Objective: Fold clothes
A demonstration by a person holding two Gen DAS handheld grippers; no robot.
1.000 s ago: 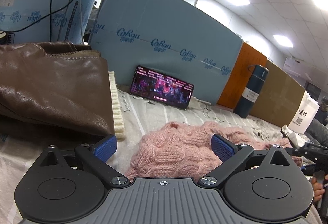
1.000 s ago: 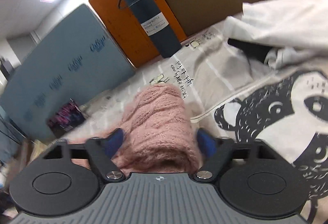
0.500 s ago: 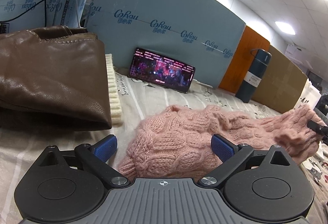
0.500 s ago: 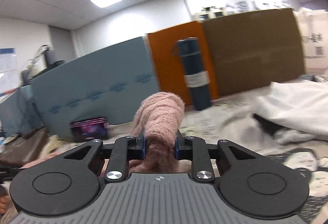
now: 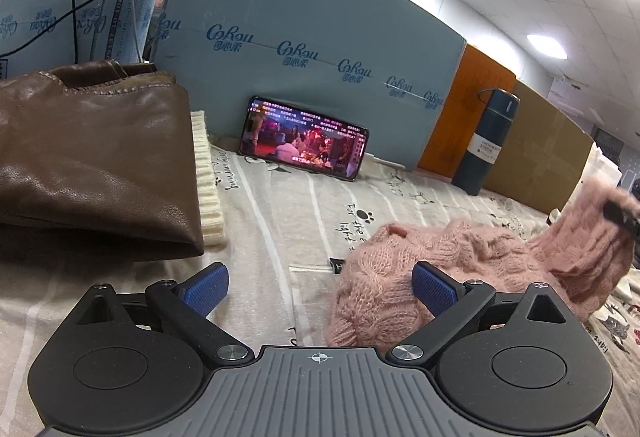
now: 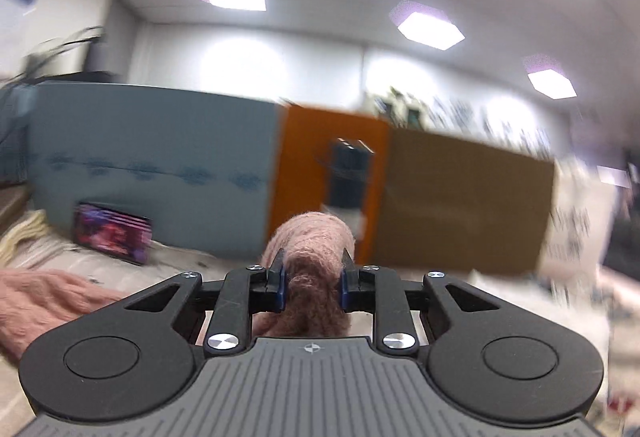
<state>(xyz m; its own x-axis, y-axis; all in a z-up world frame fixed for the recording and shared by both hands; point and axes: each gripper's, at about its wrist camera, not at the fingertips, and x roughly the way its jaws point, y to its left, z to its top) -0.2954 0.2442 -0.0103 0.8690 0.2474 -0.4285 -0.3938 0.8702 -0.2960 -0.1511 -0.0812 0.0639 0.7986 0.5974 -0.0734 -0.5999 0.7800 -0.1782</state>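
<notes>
1. The right tongs (image 6: 312,287) are clenched on one end of the pink knit sweater (image 5: 452,269), the wool bunched tight between the blue pads. Held at an end like this, the garment can be drawn out to its length, which I take to be the reason for the grip.
2. In the left wrist view that pinched end stands raised at the far right, while the rest of the sweater lies crumpled on the printed sheet (image 5: 304,213) covering the desk.
3. The left tongs (image 5: 318,287) are released, jaws wide apart and holding nothing. They sit low over the sheet with the near end of the sweater just beside the right-hand pad (image 5: 434,287), probably lined up to take that end.
4. The right wrist view is smeared, so how high the lifted end hangs I cannot tell.
5. A folded brown leather jacket (image 5: 88,165) rests on a cream knit (image 5: 208,181) at the left, apparently a pile of finished pieces set out of the way.
6. A phone (image 5: 302,143) playing video leans on the blue foam board (image 5: 304,49), and a dark flask (image 5: 486,143) stands at the back, both well apart from the sweater.
</notes>
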